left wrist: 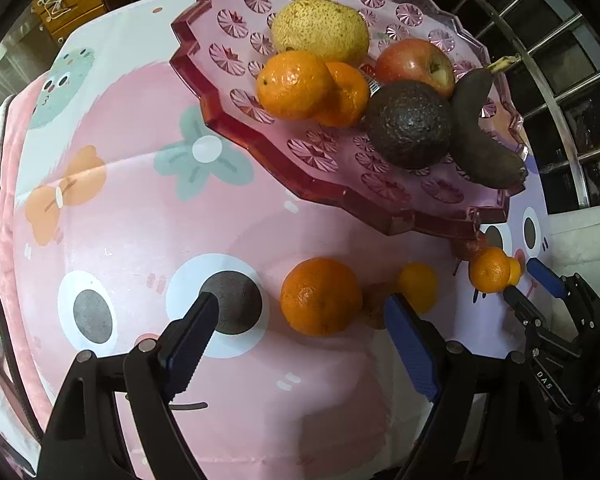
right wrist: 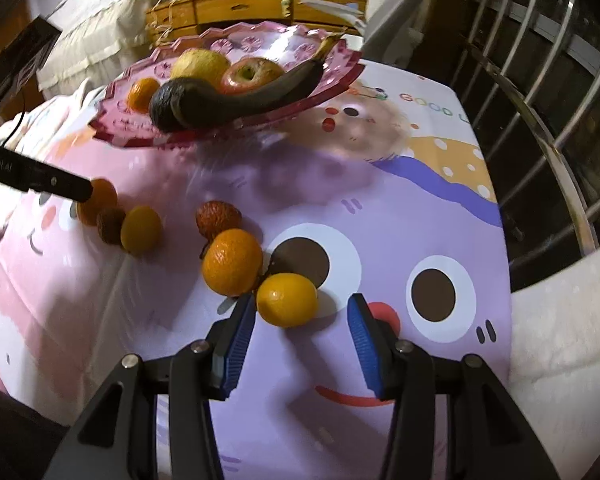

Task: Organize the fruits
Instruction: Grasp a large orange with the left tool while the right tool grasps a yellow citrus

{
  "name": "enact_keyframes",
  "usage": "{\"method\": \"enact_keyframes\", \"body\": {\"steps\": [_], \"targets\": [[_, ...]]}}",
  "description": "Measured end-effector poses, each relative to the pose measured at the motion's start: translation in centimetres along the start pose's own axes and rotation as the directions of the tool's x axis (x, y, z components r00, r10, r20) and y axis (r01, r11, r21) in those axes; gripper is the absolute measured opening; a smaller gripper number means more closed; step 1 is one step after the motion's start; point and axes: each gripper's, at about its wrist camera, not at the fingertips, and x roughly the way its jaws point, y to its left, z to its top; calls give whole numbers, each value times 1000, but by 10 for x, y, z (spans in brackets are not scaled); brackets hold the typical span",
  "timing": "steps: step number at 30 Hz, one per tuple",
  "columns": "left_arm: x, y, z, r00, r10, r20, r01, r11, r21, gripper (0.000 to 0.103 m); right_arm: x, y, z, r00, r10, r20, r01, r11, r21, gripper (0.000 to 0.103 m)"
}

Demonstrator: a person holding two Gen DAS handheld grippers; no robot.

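On the table, spread with a pink and lilac cartoon cloth (left wrist: 140, 220), a pink cut-glass fruit plate (left wrist: 204, 92) stands toward the far edge. It holds a speckled yellow pear (left wrist: 320, 30), two oranges (left wrist: 294, 84) pressed together, a red apple (left wrist: 416, 66), a dark avocado (left wrist: 410, 124) and a blackened banana (left wrist: 480, 136) that lies along the plate's rim nearest the railing (right wrist: 540, 80).

Loose fruit lies on the cloth in front of the plate. In the left wrist view the left claw (left wrist: 304, 312) is spread wide, gripping nothing, with a large orange (left wrist: 320, 296) lying between its fingertips and apart from both. Just beside that orange sit a brownish lychee (right wrist: 110, 224), partly hidden behind the blue pad in this view, and a small yellow-orange fruit (left wrist: 418, 286).

In the right wrist view the right claw (right wrist: 302, 310) is also open and empty. A small yellow citrus (right wrist: 286, 300) lies between its fingertips, close to the left pad; whether it touches the pad cannot be told. A bigger orange (right wrist: 232, 262) touches that citrus on the far side, and a reddish lychee (right wrist: 218, 218) lies just behind it, toward the plate.
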Motion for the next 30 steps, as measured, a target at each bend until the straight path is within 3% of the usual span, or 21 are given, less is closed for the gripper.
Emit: {"method": "enact_keyframes", "body": {"steps": [8, 18, 24, 30], "targets": [[16, 5, 3, 1000, -21, -18, 21, 999, -45, 75, 14, 10, -4, 1000, 5, -29, -8, 995, -103, 48], [26, 0, 4, 996, -90, -28, 87, 992, -96, 46, 18, 10, -3, 999, 35, -19, -37, 993, -116, 44], [27, -6, 5, 996, -82, -22, 80, 992, -99, 45, 19, 8, 0, 999, 48, -22, -51, 992, -116, 36], [24, -4, 3, 997, -77, -11, 76, 991, -111, 42, 15, 7, 0, 998, 58, -22, -60, 992, -108, 36]]}}
